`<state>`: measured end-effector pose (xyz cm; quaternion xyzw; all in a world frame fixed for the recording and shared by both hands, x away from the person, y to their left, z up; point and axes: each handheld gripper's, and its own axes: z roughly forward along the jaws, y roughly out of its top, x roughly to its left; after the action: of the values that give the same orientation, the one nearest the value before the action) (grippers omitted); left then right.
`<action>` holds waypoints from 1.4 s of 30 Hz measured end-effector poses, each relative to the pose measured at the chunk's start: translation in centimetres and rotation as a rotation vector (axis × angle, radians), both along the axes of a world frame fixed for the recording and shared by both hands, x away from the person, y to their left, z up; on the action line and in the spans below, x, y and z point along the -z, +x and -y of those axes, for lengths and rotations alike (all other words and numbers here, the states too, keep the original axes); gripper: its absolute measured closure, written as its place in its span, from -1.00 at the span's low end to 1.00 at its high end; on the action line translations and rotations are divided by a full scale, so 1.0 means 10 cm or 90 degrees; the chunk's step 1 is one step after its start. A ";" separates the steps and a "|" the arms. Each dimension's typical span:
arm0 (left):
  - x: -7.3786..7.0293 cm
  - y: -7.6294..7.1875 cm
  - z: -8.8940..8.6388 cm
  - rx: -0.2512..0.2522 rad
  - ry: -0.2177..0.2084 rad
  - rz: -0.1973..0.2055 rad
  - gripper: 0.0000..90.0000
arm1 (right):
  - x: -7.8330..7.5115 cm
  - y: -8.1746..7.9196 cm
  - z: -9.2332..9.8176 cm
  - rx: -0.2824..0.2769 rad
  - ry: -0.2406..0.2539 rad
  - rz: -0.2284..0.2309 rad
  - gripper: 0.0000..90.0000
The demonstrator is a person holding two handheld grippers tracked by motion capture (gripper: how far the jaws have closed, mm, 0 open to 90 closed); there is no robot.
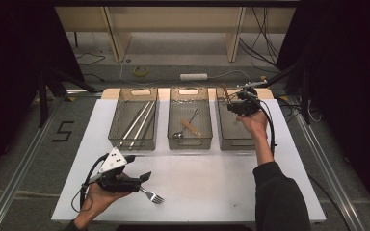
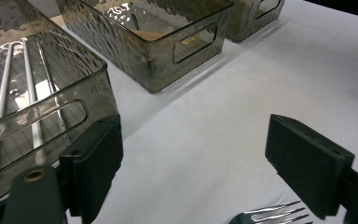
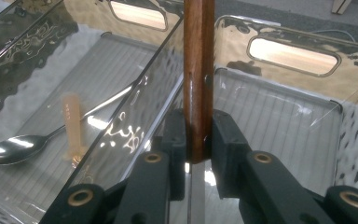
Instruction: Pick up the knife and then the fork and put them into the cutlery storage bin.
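My right gripper (image 1: 236,107) (image 3: 198,135) is shut on the brown wooden handle (image 1: 225,92) (image 3: 198,70) of a utensil. It holds that handle upright over the right-hand clear bin (image 1: 236,143) (image 3: 307,121). At the near left, my left gripper (image 1: 138,167) (image 2: 196,158) rests low over the white table with its jaws wide apart and nothing between them. A metal fork (image 1: 152,196) (image 2: 270,215) lies on the table just beside its right jaw, tines pointing away from the hand.
Three clear bins stand in a row at the back. Long metal rods (image 1: 137,122) (image 2: 0,107) lie in the left bin (image 1: 113,130). The middle bin (image 1: 189,143) holds a spoon (image 1: 179,134) (image 3: 14,148) and a pale wooden-handled piece (image 1: 191,127) (image 3: 72,126). Bare white table (image 1: 212,178) lies in front.
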<state>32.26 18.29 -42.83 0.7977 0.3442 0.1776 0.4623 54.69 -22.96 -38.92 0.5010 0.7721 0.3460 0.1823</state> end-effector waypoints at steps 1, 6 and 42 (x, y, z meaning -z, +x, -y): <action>0.00 0.00 0.00 0.000 -0.001 -0.001 -0.59 | 0.01 0.00 0.00 0.003 -0.002 -0.001 0.73; 0.00 0.00 0.00 0.000 -0.001 -0.001 -0.59 | 0.06 -0.01 0.01 0.016 -0.002 -0.007 0.73; 0.01 0.03 -0.01 -0.017 0.000 -0.008 -0.59 | -0.12 -0.91 -0.07 -0.118 0.115 0.054 -0.38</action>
<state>32.60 18.40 -42.91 0.7941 0.3578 0.1783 0.4579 45.62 -22.29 -37.68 0.4267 0.7724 0.4502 0.1366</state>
